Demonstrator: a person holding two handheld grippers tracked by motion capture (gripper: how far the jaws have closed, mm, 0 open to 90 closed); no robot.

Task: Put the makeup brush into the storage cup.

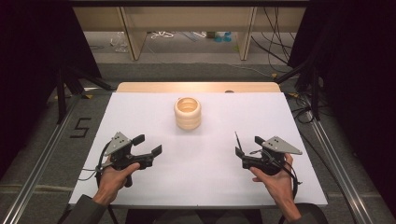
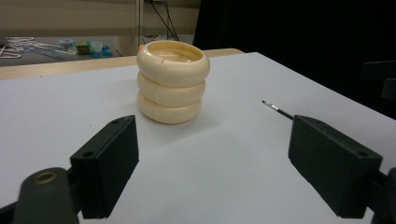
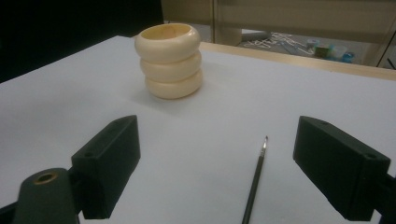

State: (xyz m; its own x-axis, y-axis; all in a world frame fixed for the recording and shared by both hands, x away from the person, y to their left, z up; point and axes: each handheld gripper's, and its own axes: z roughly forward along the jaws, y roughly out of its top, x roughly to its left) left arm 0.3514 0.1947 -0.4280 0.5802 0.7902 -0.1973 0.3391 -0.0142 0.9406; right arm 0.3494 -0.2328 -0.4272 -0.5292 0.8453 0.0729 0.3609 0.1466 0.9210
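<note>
The thin brush (image 3: pixel 255 184) lies flat on the white table (image 1: pixel 205 182), toward its right side and nearer the front edge than the far one, its tip pointing away from the person. It rests between the open jaws of the right gripper (image 3: pixel 217 163), close to that gripper's right-hand jaw, and touches neither. In the high view it shows as a dark sliver (image 1: pixel 238 140) just ahead of that gripper (image 1: pixel 250 148). Lying loose like this, it looks ready to be picked up, and the right gripper seems lined up along its length for that purpose.

The cream holder (image 1: pixel 187 113), shaped like three stacked rings with an open top, stands upright near the middle of the far edge, well apart from the brush. Its open mouth suggests it is where the brush belongs, though the inside is too shaded to tell whether anything is in it.

The right hand (image 1: pixel 275 179) rests low by the front right corner, its gripper held roughly level and aimed forward, jaws spread wide with nothing gripped. The left hand (image 1: pixel 114 176) sits by the front left corner, its gripper (image 1: pixel 148 144) turned inward toward the holder, jaws also wide and empty.
</note>
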